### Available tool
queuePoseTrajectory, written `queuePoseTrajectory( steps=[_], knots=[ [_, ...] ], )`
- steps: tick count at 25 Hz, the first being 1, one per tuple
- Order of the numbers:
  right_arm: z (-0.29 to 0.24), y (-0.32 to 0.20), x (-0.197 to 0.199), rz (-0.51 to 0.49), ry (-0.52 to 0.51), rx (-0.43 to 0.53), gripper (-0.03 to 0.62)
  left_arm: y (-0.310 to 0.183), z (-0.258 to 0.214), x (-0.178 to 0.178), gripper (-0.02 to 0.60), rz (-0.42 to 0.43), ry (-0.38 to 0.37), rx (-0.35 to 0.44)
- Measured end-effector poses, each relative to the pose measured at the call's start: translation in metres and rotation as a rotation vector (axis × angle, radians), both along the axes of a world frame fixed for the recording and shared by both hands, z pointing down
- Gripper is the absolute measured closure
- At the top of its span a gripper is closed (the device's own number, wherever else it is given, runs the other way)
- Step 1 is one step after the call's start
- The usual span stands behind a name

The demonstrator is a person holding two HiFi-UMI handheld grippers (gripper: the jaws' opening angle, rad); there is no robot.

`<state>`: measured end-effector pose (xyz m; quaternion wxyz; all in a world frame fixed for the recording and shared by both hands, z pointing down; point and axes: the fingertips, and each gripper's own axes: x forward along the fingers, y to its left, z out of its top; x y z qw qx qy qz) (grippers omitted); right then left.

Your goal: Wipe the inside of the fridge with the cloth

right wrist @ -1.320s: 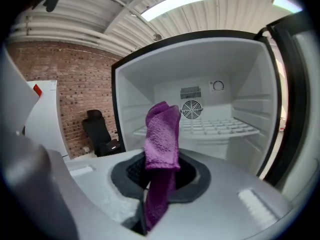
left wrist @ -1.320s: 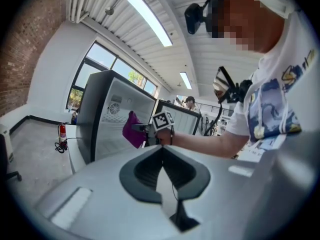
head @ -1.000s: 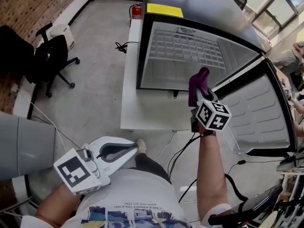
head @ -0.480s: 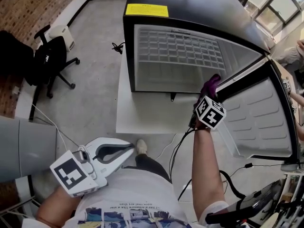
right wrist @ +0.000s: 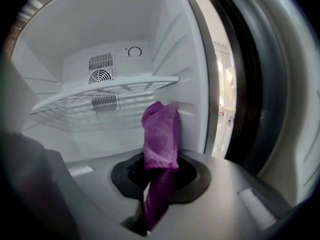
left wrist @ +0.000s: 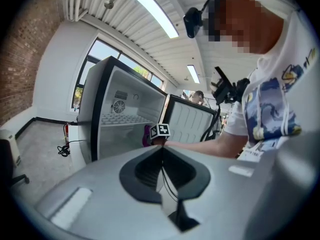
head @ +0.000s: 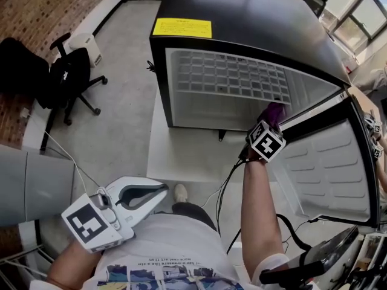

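A small black fridge (head: pixel 254 23) stands open on a white platform; its white inside holds a wire shelf (head: pixel 227 77) (right wrist: pixel 100 96). My right gripper (head: pixel 272 116) (right wrist: pixel 160 156) is shut on a purple cloth (right wrist: pixel 161 134) (head: pixel 275 110) and sits at the fridge's opening, by the right inner wall (right wrist: pixel 180 59). The cloth stands up between the jaws close to that wall. My left gripper (head: pixel 160 192) (left wrist: pixel 161 156) hangs low near my body, far from the fridge, shut with nothing in it.
The fridge door (head: pixel 329 162) is swung open to the right. A black office chair (head: pixel 66 71) stands at the left on the grey floor. Cables (head: pixel 227 180) trail below the platform (head: pixel 181 156). A grey cabinet (head: pixel 30 180) is at the near left.
My right gripper has moved forward and to the right with the cloth, from in front of the fridge up to its opening near the right wall. The left gripper has stayed put.
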<state>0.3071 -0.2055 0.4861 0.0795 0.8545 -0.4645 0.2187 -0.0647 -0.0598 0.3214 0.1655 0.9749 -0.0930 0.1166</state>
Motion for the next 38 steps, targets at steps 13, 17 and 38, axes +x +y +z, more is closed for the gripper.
queuePoseTrajectory(
  steps=[13, 17, 38],
  knots=[
    [0.000, -0.056, 0.015, -0.063, 0.038, 0.049, 0.539, -0.016, 0.004, 0.006, 0.577, -0.077, -0.032, 0.017],
    [-0.007, -0.076, 0.009, -0.137, 0.072, 0.079, 0.540, -0.023, 0.001, 0.007, 0.577, -0.089, -0.039, 0.013],
    [0.013, -0.132, -0.016, -0.319, 0.122, 0.056, 0.539, -0.039, 0.006, 0.016, 0.577, -0.108, -0.065, 0.014]
  ],
)
